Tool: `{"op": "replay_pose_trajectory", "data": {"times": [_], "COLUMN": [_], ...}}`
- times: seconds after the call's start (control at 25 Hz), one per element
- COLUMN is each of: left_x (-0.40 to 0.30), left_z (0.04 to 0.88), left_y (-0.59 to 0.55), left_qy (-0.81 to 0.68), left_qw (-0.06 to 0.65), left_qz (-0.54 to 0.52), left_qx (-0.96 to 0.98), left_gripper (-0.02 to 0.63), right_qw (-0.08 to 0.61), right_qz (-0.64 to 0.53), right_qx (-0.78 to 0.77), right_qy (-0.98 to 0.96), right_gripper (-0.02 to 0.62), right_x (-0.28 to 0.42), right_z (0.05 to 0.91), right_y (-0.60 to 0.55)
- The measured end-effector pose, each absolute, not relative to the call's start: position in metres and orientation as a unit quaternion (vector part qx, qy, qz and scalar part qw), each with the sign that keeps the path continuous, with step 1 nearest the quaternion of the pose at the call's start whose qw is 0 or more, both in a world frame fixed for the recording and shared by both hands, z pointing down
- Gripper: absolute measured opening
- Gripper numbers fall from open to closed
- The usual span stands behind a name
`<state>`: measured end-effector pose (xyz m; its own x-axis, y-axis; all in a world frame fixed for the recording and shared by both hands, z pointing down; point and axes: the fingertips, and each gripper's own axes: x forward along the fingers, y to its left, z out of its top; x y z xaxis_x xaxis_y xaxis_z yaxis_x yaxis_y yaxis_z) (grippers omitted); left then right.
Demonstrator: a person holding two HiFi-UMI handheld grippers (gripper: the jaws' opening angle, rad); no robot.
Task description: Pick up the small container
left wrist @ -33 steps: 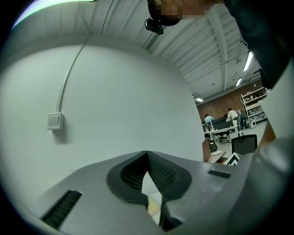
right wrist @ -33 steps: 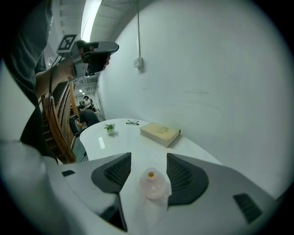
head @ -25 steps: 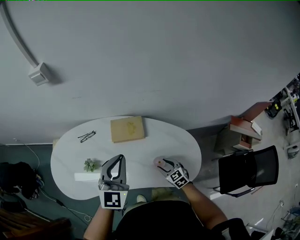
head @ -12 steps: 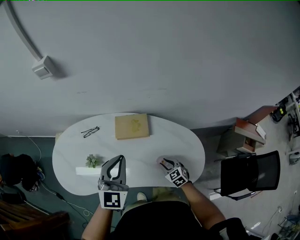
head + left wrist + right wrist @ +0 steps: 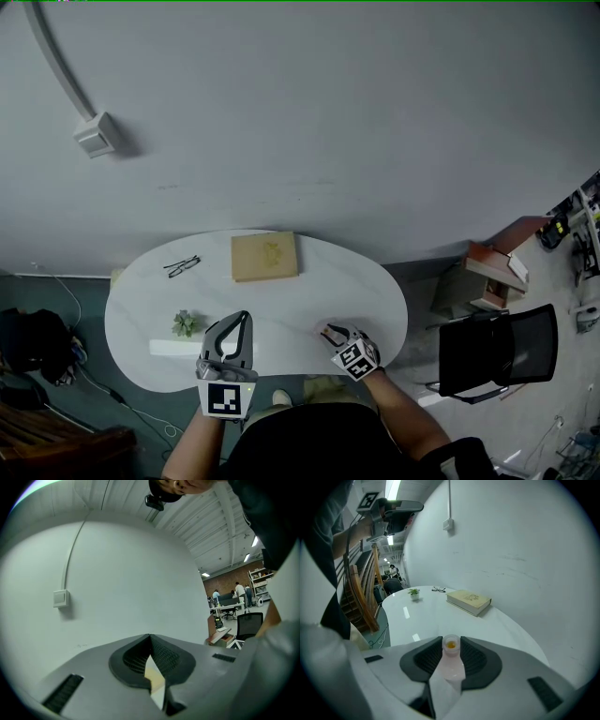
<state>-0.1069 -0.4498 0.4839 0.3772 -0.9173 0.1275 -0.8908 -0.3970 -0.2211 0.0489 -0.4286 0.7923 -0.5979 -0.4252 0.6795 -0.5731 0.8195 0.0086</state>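
The small container is a clear little pot with something yellow inside. It sits between the dark pads of my right gripper, which press on both its sides. In the head view that gripper is over the white table near its front edge, and the small container shows as a pale spot at its tips. My left gripper hovers at the front left with its tips together and nothing in them. In its own view the left gripper points up at the wall.
A tan book lies at the back of the table, with glasses to its left. A small potted plant stands front left. A black chair is to the right, and a wall box with conduit hangs up left.
My right gripper's jaws have come in from wide apart onto the small container. The left gripper has stayed where it was. The head view has shifted slightly.
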Motion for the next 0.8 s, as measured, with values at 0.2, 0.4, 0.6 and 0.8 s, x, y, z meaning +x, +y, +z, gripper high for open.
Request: {"op": "replay_pose_trajectory", "data": {"times": [0.2, 0.4, 0.6, 0.8], "left_x": [-0.109, -0.108, -0.108, -0.106], "left_z": [0.477, 0.471, 0.465, 0.458], "left_y": [-0.441, -0.431, -0.422, -0.412], "left_qy": [0.542, 0.543, 0.536, 0.532], "left_qw": [0.068, 0.063, 0.076, 0.086], "left_qz": [-0.106, -0.095, -0.091, -0.081], "left_qx": [-0.831, -0.832, -0.836, -0.838], "left_gripper": [0.005, 0.005, 0.005, 0.005], "right_qw": [0.342, 0.33, 0.311, 0.296], "right_qz": [0.108, 0.1, 0.094, 0.101], "right_qx": [0.288, 0.296, 0.309, 0.316], "right_qy": [-0.888, -0.891, -0.894, -0.896], "right_gripper": [0.132, 0.132, 0.132, 0.132], "right_x": [0.048, 0.045, 0.041, 0.035], "right_z": [0.768, 0.734, 0.697, 0.659], "right_y": [-0.421, -0.416, -0.414, -0.41]}}
